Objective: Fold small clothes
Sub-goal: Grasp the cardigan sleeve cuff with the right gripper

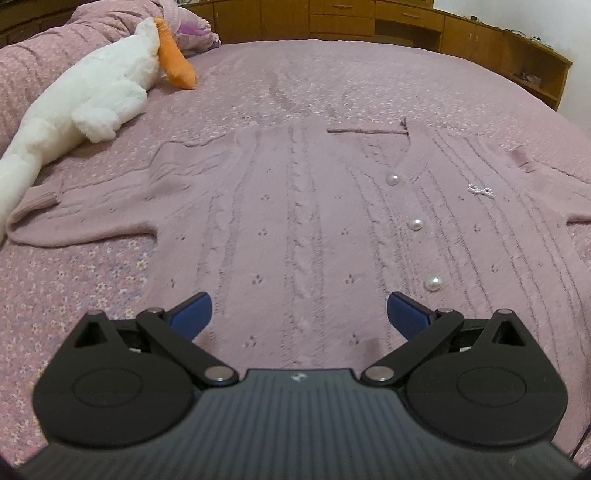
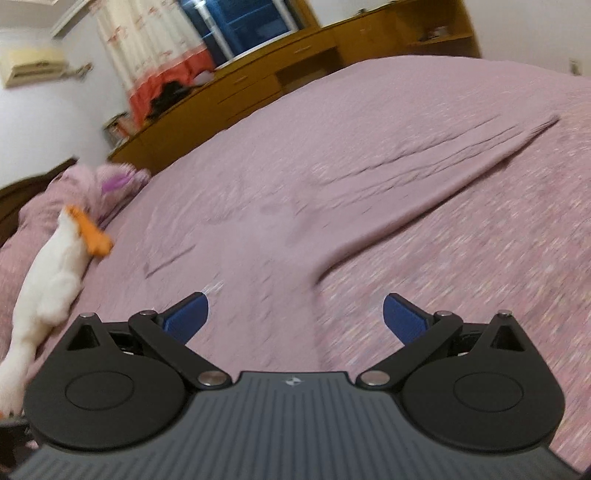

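A pink knitted cardigan point(image 1: 295, 221) with pearl buttons point(image 1: 415, 223) lies spread flat on the bed, sleeves out to both sides. My left gripper point(image 1: 298, 314) hovers open over its lower front, blue fingertips apart with nothing between them. In the blurred right wrist view the cardigan point(image 2: 280, 236) shows from the side, one sleeve point(image 2: 443, 173) stretching toward the upper right. My right gripper point(image 2: 295, 314) is open above the edge where body and sleeve meet, holding nothing.
A pink floral bedspread point(image 1: 74, 295) covers the bed. A white plush goose with an orange beak point(image 1: 92, 107) lies along the left, near the cardigan's left cuff. Pillows point(image 1: 192, 26) sit at the head. Wooden cabinets point(image 1: 406, 22) line the far side.
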